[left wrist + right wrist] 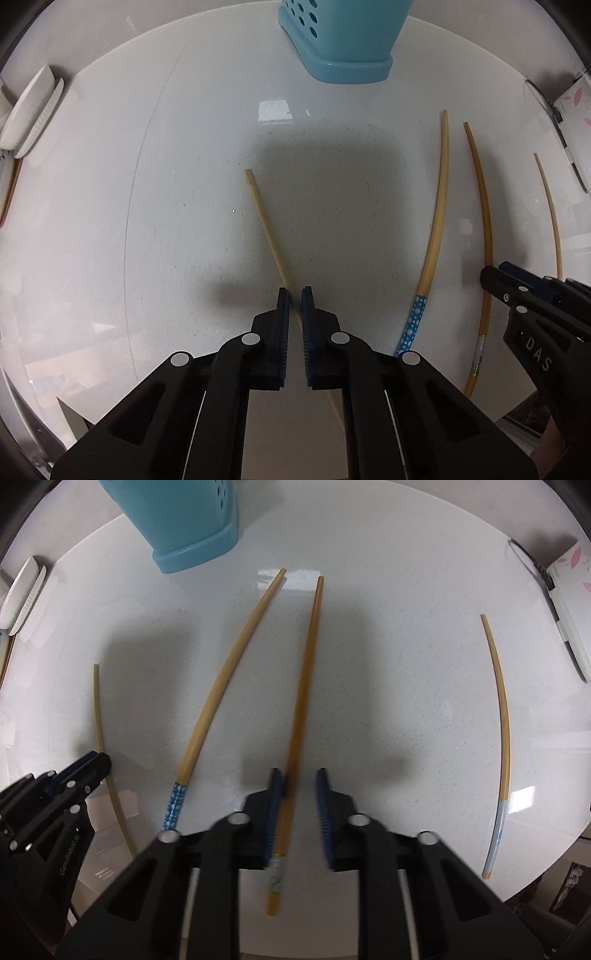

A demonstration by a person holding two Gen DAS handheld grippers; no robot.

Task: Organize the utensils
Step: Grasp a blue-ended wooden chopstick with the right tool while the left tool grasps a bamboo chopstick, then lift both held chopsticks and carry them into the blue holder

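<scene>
Chopsticks lie loose on white worktop. My left tongs (294, 295) nearly clamp pale thin wooden chopstick (264, 229) at lower centre; right tongs (298, 775) apart, straddling amber chopstick (304, 686). Light, stiff, slippery; grip mid-shaft.

Pale blue for the perforated utensil holder (340, 40), white with fine grey specks for the table (184, 221). Four bamboo-tan chopsticks — one plain and light (267, 240), one with a blue white-dotted end (207, 701), one darker amber with a greenish patterned band (301, 709), one with a whitish-grey end (503, 716). Black gripper bodies with dark blue ribbed pads (273, 812) — white box with pink petals (570, 572) at the edge.
</scene>
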